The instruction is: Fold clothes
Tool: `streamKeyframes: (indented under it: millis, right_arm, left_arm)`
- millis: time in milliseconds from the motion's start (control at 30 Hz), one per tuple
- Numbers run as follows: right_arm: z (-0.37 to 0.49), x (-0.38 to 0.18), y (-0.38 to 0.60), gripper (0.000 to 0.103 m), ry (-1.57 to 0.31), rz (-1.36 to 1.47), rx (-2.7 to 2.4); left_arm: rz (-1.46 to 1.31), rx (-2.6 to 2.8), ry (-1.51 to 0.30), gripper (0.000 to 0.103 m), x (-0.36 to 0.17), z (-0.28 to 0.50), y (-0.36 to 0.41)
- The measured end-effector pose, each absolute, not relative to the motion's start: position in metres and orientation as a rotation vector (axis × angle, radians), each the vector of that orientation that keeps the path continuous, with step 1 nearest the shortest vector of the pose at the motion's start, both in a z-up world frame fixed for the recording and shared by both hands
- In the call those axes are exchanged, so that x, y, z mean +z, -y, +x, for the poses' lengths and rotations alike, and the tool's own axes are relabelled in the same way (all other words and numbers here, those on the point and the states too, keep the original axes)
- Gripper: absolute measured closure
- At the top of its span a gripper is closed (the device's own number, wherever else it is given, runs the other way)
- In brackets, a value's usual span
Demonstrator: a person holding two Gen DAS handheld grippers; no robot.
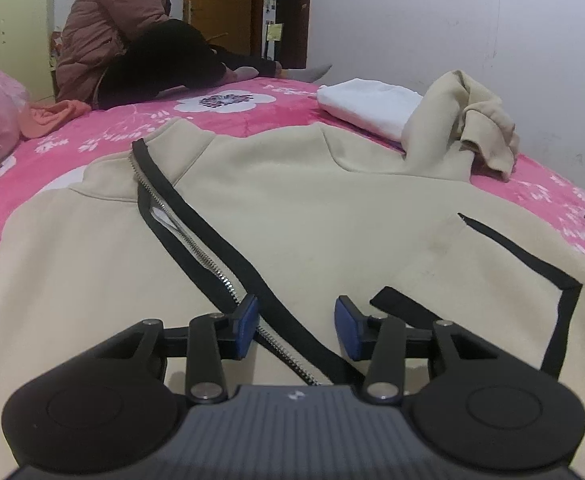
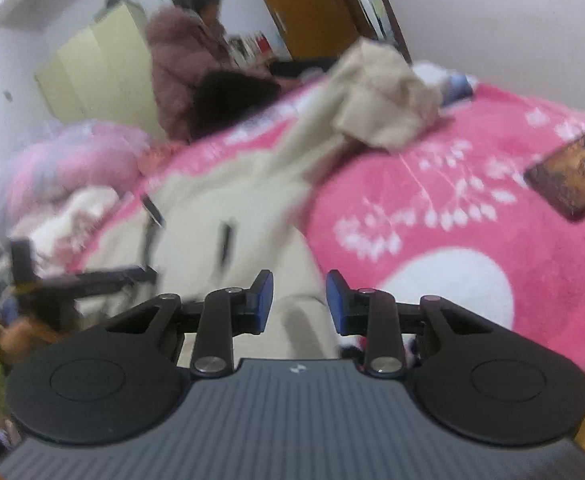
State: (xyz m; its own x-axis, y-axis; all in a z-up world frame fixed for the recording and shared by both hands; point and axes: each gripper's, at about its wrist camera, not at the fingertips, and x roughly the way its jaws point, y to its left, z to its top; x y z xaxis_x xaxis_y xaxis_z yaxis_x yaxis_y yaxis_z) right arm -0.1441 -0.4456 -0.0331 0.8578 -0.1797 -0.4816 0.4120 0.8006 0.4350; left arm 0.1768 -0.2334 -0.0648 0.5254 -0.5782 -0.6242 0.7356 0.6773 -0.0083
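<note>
My biggest worry is the jacket dragging across the fleecy bed if I pull one edge alone, which would skew the whole body and ruin any square fold. Next, the far sleeve sits bunched in a heap beyond the jacket's shoulder, beside the white stack; folding over it would trap a lump. Smaller still, the zipper is parted near the collar, so a pinch there could catch one front panel only and open it wider. The jacket itself is cream with black trim, spread front-up on the bed, collar away from me, body mostly flat. My left gripper hovers low over the jacket's lower front, jaws apart, straddling the zipper and grasping nothing. My right gripper is at the jacket's side edge, jaws also released, cloth lying between them; that view is blurred, so I can't judge contact.
</note>
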Motion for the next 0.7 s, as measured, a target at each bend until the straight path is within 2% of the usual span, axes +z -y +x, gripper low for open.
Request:
streamKeyframes:
  millis: [67, 133, 167, 300, 467, 600, 633, 700]
  right_arm:
    - [-0.139, -0.048, 0.449, 0.074, -0.479, 0.580, -0.322]
    - [-0.145, -0.053, 0.450, 0.096, -0.458, 0.647, -0.309]
    - [-0.153, -0.051, 0.450, 0.098, -0.421, 0.698, -0.300]
    - [-0.185, -0.047, 0.449, 0.099, -0.272, 0.899, -0.263]
    - [-0.197, -0.071, 0.455, 0.099, -0.265, 1.022, -0.307]
    - [-0.205, -0.091, 0.460, 0.094, -0.259, 1.121, -0.343]
    - [-0.208, -0.095, 0.461, 0.096, -0.258, 1.139, -0.354]
    - [-0.218, -0.086, 0.460, 0.094, -0.251, 1.067, -0.416]
  left_arm:
    - [0.285, -0.784, -0.632, 0.057, -0.065, 0.175, 0.235]
    - [0.293, -0.777, -0.632, 0.057, -0.065, 0.174, 0.235]
    - [0.294, -0.771, -0.635, 0.054, -0.065, 0.174, 0.235]
    - [0.263, -0.762, -0.657, 0.053, -0.067, 0.179, 0.233]
    - [0.274, -0.753, -0.655, 0.053, -0.066, 0.177, 0.234]
    - [0.272, -0.754, -0.654, 0.053, -0.066, 0.178, 0.233]
    - [0.271, -0.755, -0.653, 0.053, -0.065, 0.178, 0.233]
    - [0.263, -0.761, -0.654, 0.053, -0.063, 0.178, 0.231]
